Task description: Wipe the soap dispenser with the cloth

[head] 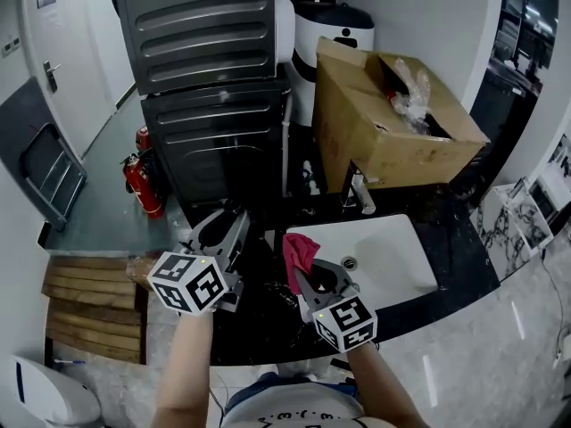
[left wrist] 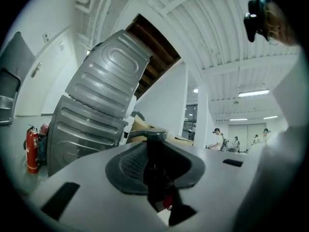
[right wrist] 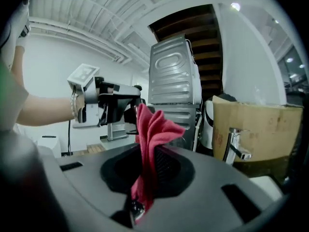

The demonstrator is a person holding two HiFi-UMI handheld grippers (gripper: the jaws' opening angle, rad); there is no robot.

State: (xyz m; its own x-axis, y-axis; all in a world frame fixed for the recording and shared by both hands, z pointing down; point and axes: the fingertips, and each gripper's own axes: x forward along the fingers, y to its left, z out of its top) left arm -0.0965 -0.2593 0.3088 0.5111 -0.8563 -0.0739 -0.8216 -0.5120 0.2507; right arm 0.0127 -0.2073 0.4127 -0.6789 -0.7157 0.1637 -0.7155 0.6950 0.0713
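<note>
My left gripper (head: pixel 223 232) is held level over the black counter's left part and is shut on a dark soap dispenser (left wrist: pixel 157 178). The dispenser's grey pump head (left wrist: pixel 147 135) sticks out between the jaws. My right gripper (head: pixel 308 279) is shut on a red cloth (head: pixel 299 252), whose folds stand up out of the jaws (right wrist: pixel 152 129). In the right gripper view the left gripper (right wrist: pixel 120 108) and the dark dispenser (right wrist: pixel 130 114) sit just behind and left of the cloth. Cloth and dispenser are close, but I cannot tell whether they touch.
A white sink basin (head: pixel 384 261) with a chrome faucet (head: pixel 361 193) lies right of the grippers in the black counter (head: pixel 259 333). Behind it stands an open cardboard box (head: pixel 375 123). Stacked grey machines (head: pixel 210 87), red fire extinguishers (head: pixel 143 185) and a wooden pallet (head: pixel 89 310) are to the left.
</note>
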